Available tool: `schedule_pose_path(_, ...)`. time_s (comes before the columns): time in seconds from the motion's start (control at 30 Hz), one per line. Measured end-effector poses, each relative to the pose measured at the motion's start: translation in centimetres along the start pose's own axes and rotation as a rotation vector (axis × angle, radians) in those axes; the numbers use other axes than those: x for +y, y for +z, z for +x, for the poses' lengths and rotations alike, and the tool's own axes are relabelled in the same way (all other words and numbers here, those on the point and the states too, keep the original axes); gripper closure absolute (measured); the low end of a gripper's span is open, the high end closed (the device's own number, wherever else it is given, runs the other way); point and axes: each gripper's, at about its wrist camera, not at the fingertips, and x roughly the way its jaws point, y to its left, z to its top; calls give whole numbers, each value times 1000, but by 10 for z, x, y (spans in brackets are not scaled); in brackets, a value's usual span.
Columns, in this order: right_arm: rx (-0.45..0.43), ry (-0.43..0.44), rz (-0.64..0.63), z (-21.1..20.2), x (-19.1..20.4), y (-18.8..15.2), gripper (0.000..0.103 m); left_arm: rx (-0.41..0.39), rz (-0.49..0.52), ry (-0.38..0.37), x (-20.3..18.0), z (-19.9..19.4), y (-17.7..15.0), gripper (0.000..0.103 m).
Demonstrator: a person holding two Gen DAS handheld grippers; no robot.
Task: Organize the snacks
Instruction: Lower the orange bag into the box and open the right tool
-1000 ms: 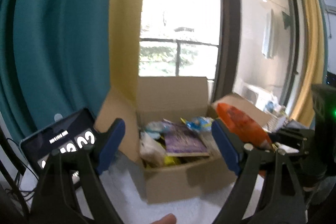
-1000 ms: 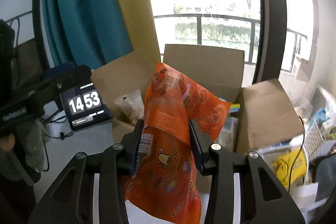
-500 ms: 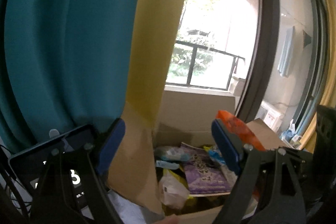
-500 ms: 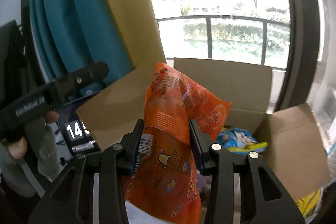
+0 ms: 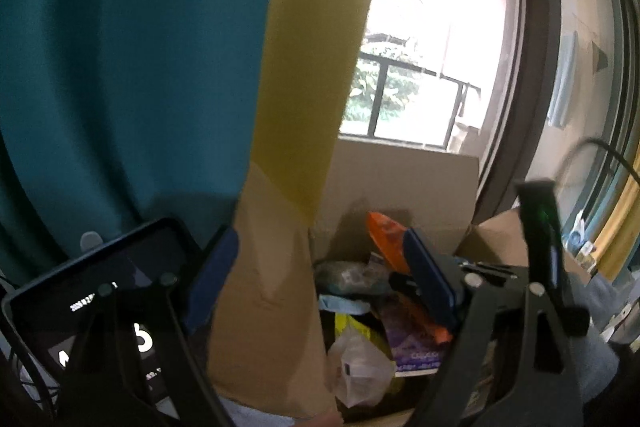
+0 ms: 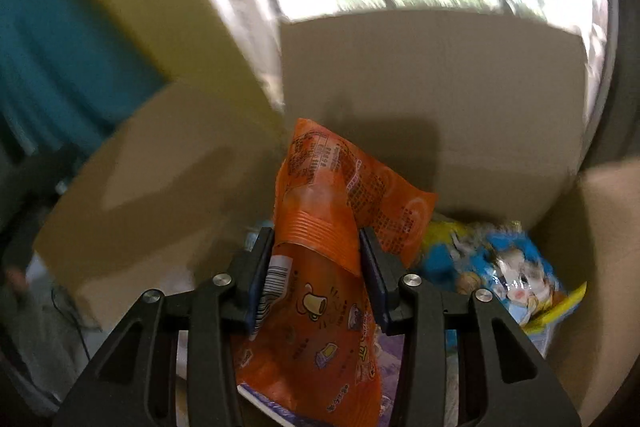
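Observation:
My right gripper (image 6: 316,263) is shut on an orange snack bag (image 6: 320,227) and holds it inside the open cardboard box (image 6: 432,87), above other snacks. A blue and yellow snack pack (image 6: 492,267) lies at the box's right. In the left wrist view the box (image 5: 400,187) holds a purple pack (image 5: 412,343), a white bag (image 5: 360,371) and the orange bag (image 5: 386,239) with my right gripper on it. My left gripper (image 5: 320,283) is open and empty, straddling the box's left flap (image 5: 264,307).
A tablet showing white digits (image 5: 100,311) stands left of the box. A teal curtain (image 5: 120,67) and a yellow curtain (image 5: 312,67) hang behind. A window with a railing (image 5: 408,95) is beyond the box.
My right gripper has carried the orange bag forward and down into the box. My left gripper has moved closer to the box's left flap.

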Motion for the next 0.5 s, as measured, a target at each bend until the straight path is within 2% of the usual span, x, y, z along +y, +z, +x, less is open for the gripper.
schedule_pose_path(0.07,4,-66,38,0,-9,2,59,10,11,-2,-4,3,-2,17)
schedule_pose_path(0.2,2,-143,49,-7,-22,2,58,28,40,-11,-14,8,-5,18)
schedule_pose_path(0.27,-10,-173,52,-12,-27,0,53,33,53,-16,-19,7,-7,18)
schedule_pose_path(0.33,-20,-182,53,-18,-29,-3,41,34,62,-23,-24,6,-7,18)
schedule_pose_path(0.5,-12,-122,24,-22,-26,-9,33,46,89,-35,-35,9,-7,18)
